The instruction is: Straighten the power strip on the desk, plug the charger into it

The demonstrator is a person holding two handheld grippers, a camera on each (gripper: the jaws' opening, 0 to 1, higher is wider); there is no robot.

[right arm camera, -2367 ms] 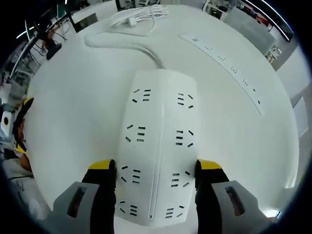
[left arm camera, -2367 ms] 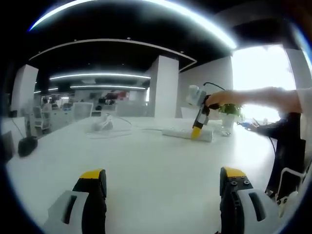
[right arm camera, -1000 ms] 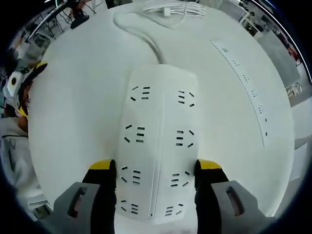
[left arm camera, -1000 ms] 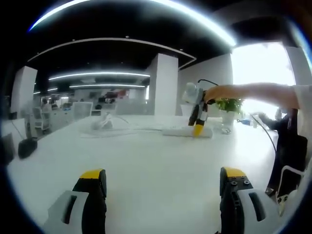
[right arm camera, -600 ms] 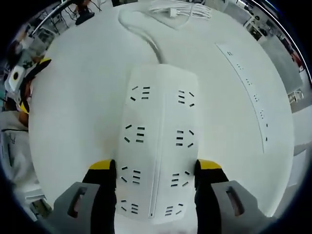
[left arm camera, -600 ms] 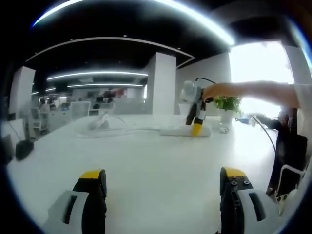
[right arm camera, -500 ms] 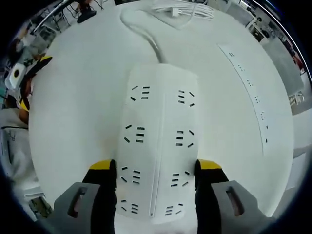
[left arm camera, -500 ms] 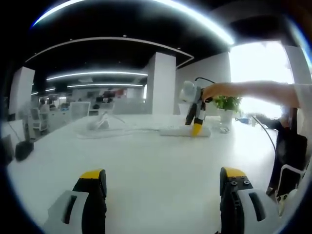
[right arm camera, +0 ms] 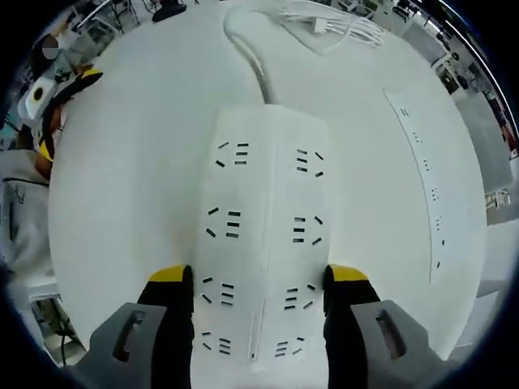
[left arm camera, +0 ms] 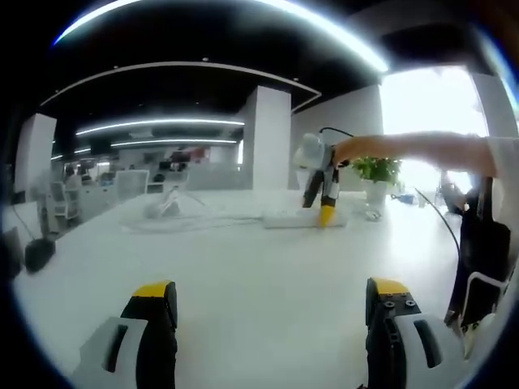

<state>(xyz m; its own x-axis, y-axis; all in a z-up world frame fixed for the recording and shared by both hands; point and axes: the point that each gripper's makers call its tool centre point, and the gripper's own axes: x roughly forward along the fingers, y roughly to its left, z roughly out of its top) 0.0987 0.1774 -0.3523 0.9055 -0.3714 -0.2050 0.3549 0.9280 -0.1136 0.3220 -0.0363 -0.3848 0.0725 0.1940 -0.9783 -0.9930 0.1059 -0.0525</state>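
A wide white power strip (right arm camera: pixel 263 235) with two rows of sockets lies flat on the white desk (right arm camera: pixel 122 203). My right gripper (right arm camera: pixel 259 279) is shut on its near end, one jaw on each long side. The strip's thick cable (right arm camera: pixel 247 49) curves away toward the white charger and its coiled cord (right arm camera: pixel 324 20). In the left gripper view, the right gripper (left arm camera: pixel 320 194), held by a hand, stands on the strip (left arm camera: pixel 292 219) far across the desk, and the charger (left arm camera: pixel 162 209) lies to the left. My left gripper (left arm camera: pixel 272 304) is open, low over bare desk.
A long flush socket rail (right arm camera: pixel 426 186) runs along the desk to the right of the strip. A potted plant (left arm camera: pixel 375 174) stands behind the strip. A small black object (left arm camera: pixel 36 253) sits at the desk's left edge. A person's sleeve (right arm camera: pixel 20 211) shows at the left.
The right gripper has swung the power strip round on the desk, so the charger and socket rail have shifted in its view. In the left gripper view it has drifted slightly left.
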